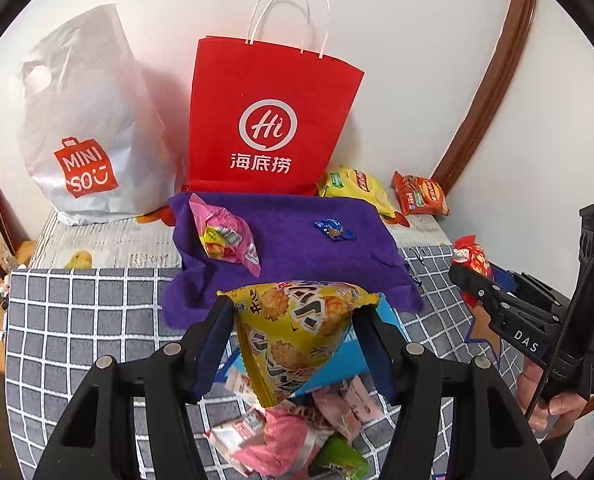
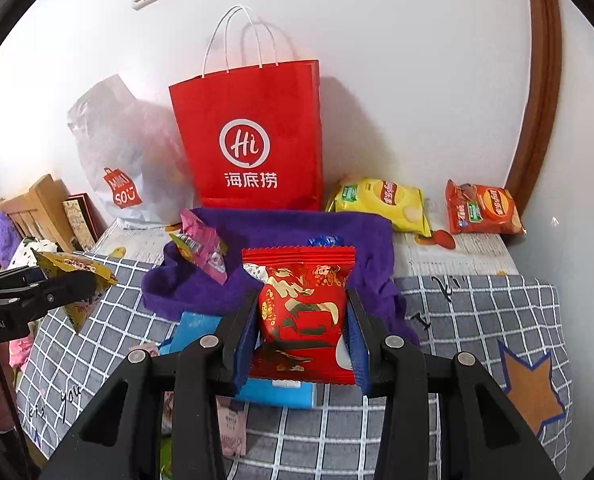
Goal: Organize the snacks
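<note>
Pinching a puffed yellow foil snack packet printed with round crackers (image 1: 297, 336) by its side edges, the left gripper (image 1: 293, 320) holds it in the air above a blue box (image 1: 385, 316) and loose pink wrappers (image 1: 289, 436), while the right gripper (image 2: 303, 316) squeezes a small red foil snack pouch (image 2: 301, 304) between its blue pads (image 2: 245, 344). Both packs look light, air-filled and slippery, with brittle contents likely inside; a grip across the flat crimped seams would probably hold better than pressure on the pillowed middle, which could crush or slide. Beyond them lie a crumpled purple towel (image 1: 293, 236) bearing a pink packet (image 1: 225, 236) and a blue candy (image 1: 334, 230), then a red paper carrier bag (image 1: 269, 120), a white plastic shopping bag (image 1: 85, 120) and two crisp bags (image 2: 381, 200) on the checked grey bedcover (image 1: 81, 328).
</note>
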The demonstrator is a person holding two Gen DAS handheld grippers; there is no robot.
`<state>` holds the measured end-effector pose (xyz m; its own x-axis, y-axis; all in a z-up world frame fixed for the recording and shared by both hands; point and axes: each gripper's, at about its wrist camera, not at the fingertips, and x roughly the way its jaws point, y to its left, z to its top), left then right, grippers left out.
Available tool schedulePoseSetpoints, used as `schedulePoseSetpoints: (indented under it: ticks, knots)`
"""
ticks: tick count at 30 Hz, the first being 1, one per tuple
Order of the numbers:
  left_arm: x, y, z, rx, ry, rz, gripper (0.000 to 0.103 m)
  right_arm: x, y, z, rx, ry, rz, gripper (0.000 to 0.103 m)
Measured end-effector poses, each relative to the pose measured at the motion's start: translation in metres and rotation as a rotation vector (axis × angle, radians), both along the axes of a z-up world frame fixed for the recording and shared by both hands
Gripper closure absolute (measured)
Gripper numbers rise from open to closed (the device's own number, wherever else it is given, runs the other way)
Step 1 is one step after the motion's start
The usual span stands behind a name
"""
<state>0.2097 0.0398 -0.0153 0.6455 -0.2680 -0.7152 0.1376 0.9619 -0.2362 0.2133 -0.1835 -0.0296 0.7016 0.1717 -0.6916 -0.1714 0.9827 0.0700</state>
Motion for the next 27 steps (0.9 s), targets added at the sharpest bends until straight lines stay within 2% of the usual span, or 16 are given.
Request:
schedulePoseSetpoints:
  ticks: [14, 27]
  knots:
    - [0.035, 0.005, -0.007, 0.008, 0.018, 0.007, 0.044, 0.041, 0.003, -0.007, 0.002, 0.012, 0.008, 0.063]
    - [0.064, 0.027, -0.009, 0.026, 0.020, 0.046, 0.044, 0.078, 0.006, -0.008, 0.011, 0.009, 0.008, 0.063]
